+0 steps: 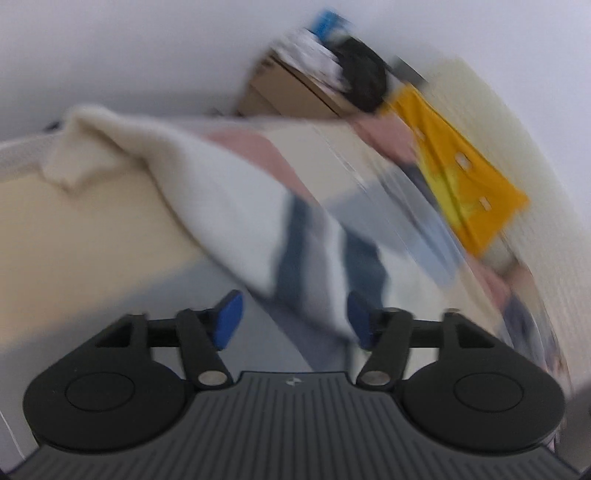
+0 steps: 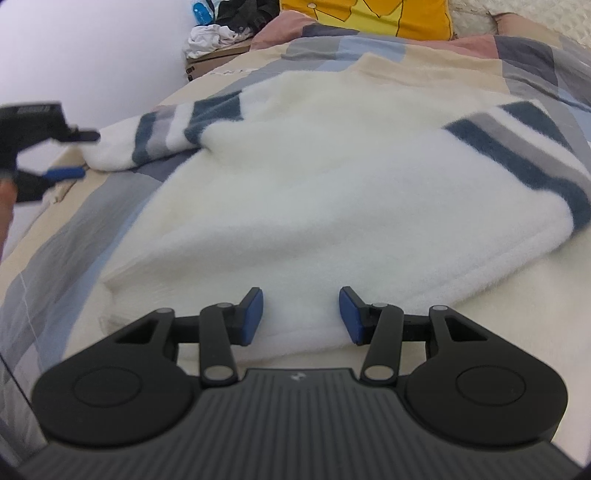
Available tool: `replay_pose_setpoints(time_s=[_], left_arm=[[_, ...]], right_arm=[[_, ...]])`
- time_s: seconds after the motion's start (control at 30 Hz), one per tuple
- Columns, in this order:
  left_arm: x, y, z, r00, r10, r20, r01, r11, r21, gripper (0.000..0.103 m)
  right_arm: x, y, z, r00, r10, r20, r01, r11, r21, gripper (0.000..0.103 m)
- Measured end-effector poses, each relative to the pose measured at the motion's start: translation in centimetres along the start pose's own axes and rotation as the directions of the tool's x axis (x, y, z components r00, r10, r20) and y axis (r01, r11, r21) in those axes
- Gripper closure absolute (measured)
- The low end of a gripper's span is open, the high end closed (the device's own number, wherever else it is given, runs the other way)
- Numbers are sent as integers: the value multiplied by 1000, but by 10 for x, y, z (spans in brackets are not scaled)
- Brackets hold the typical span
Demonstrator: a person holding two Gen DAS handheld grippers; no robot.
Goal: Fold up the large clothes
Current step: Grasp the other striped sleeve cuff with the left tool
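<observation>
A large white fleece sweater (image 2: pixel 325 192) with navy and grey striped sleeves lies spread on the bed. Its left sleeve (image 2: pixel 166 133) is folded out to the left, its right sleeve (image 2: pixel 517 147) lies across the body. My right gripper (image 2: pixel 301 315) is open, its blue pads over the sweater's near hem. My left gripper (image 1: pixel 293 319) is open; in its blurred view the sleeve end (image 1: pixel 295 258) lies just ahead of the pads. It also shows in the right wrist view (image 2: pixel 79 155) at the far left, open beside the left cuff.
The bed has a patchwork cover (image 2: pixel 74 236) in beige, grey, blue and pink. A yellow pillow (image 2: pixel 376 14) lies at the head. A cardboard box (image 2: pixel 218 59) with white and dark clothes on top stands beside the bed by the white wall.
</observation>
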State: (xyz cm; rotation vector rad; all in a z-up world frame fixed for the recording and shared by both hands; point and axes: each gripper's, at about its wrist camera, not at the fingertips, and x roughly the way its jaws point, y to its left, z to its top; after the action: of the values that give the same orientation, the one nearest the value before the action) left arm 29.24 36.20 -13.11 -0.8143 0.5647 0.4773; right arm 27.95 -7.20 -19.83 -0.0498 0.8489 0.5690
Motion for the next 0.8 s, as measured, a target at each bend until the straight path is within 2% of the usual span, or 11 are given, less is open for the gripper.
replay_pose_setpoints(time_s=[0.1, 0.2, 0.33, 0.4, 0.47, 0.57, 0.63, 0.67, 0.73, 0.8], left_arm=[[5, 37, 35, 999, 14, 35, -8, 987, -163, 28], [13, 80, 61, 999, 3, 49, 12, 954, -300, 28], [25, 132, 82, 996, -18, 87, 56, 891, -451, 28], [34, 153, 87, 991, -54, 119, 109, 845, -524, 28], [43, 170, 94, 986, -82, 147, 153, 805, -573, 28], [57, 186, 104, 979, -97, 177, 187, 765, -616, 29], [67, 195, 109, 983, -96, 160, 177, 744, -644, 34], [72, 198, 110, 985, -85, 147, 162, 733, -661, 39], [80, 207, 114, 989, -49, 138, 132, 709, -693, 41], [84, 214, 118, 988, -32, 153, 131, 704, -698, 43]], right_arm=[[3, 0, 1, 1000, -9, -13, 9, 1000, -9, 56], [7, -1, 0, 1000, -17, -18, 17, 1000, -23, 56], [11, 1, 3, 999, -37, -20, 36, 999, -23, 56], [13, 4, 4, 998, -53, -20, 53, 998, -32, 56], [15, 7, 4, 997, -68, -21, 67, 997, -45, 56], [16, 10, 4, 996, -90, -24, 89, 995, -49, 56], [17, 13, 5, 994, -108, -28, 106, 993, -51, 56], [18, 14, 5, 993, -116, -30, 115, 992, -52, 55], [19, 18, 5, 990, -134, -32, 132, 989, -58, 55], [19, 21, 5, 988, -150, -33, 148, 987, -67, 54]])
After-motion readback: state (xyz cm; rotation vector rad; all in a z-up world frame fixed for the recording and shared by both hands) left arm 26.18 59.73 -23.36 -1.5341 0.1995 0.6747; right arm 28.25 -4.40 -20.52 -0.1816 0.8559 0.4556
